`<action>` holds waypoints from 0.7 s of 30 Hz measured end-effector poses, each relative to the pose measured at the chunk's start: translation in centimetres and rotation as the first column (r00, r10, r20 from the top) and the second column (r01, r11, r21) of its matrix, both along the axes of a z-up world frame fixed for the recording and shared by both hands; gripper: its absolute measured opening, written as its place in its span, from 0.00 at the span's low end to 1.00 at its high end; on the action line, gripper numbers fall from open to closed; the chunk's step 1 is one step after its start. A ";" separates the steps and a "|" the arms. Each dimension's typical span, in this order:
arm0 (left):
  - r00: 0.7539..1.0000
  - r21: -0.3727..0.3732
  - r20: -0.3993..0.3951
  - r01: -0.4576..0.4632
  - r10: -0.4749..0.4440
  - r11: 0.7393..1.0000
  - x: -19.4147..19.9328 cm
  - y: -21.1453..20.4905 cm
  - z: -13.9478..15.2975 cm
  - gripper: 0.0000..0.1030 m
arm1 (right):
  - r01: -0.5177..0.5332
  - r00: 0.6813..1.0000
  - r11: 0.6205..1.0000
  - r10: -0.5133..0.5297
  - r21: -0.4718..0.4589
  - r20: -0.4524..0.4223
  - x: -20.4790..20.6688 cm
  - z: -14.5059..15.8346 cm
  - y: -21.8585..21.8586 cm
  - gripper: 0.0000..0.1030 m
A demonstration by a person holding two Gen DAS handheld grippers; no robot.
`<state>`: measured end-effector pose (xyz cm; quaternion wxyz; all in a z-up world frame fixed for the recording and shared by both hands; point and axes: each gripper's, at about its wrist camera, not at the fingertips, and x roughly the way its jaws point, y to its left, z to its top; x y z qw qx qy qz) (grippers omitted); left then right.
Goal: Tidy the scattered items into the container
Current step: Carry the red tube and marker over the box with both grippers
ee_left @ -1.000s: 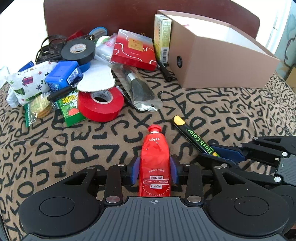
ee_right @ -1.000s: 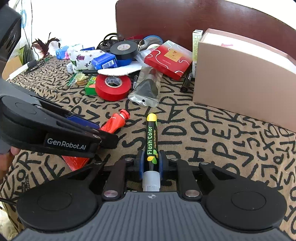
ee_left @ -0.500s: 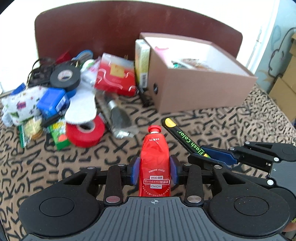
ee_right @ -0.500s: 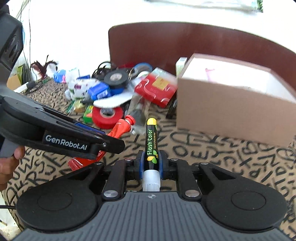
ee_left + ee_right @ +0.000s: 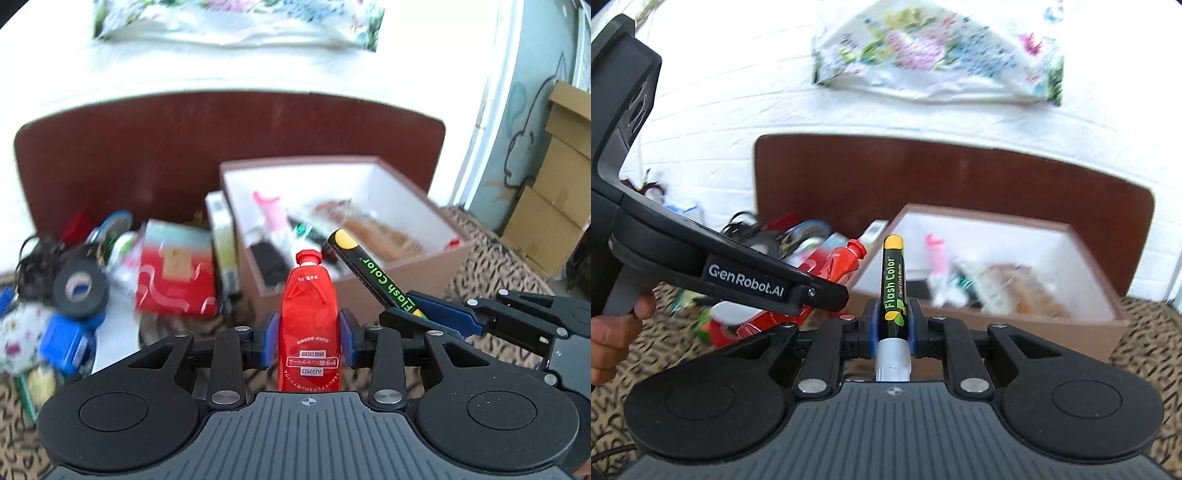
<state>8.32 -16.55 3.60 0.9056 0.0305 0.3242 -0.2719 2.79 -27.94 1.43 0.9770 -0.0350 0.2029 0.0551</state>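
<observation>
Box (image 5: 354, 288) lies ahead of both grippers, open top showing blurred contents. Left gripper (image 5: 308, 338) fingers are clamped on the red tube (image 5: 308, 314), cap pointing forward at the near wall. Right gripper (image 5: 892, 325) fingers grip the marker (image 5: 894, 284), long axis also aimed at the box. Marker tip appears nearer the opening, though blur limits certainty

Bright daylight, fisheye warp, seemingly motion-blurred background.
</observation>
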 end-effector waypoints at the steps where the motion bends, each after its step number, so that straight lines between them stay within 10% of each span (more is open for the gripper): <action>1: 1.000 -0.003 0.004 0.004 -0.004 1.000 0.6 -0.5 0.5 0.34 | 0.009 1.000 1.000 -0.009 -0.008 0.005 0.5 0.3 -0.3 0.17; 11: 0.999 0.006 0.040 -0.024 0.024 1.000 7.4 -4.7 2.6 0.34 | 0.060 0.998 0.996 -0.059 -0.072 0.012 7.1 1.7 -3.0 0.17; 21: 0.996 0.041 -0.057 -0.061 0.064 0.997 13.7 -6.5 -1.4 0.34 | 0.067 0.991 0.996 -0.074 -0.064 -0.116 14.2 -1.6 -4.4 0.18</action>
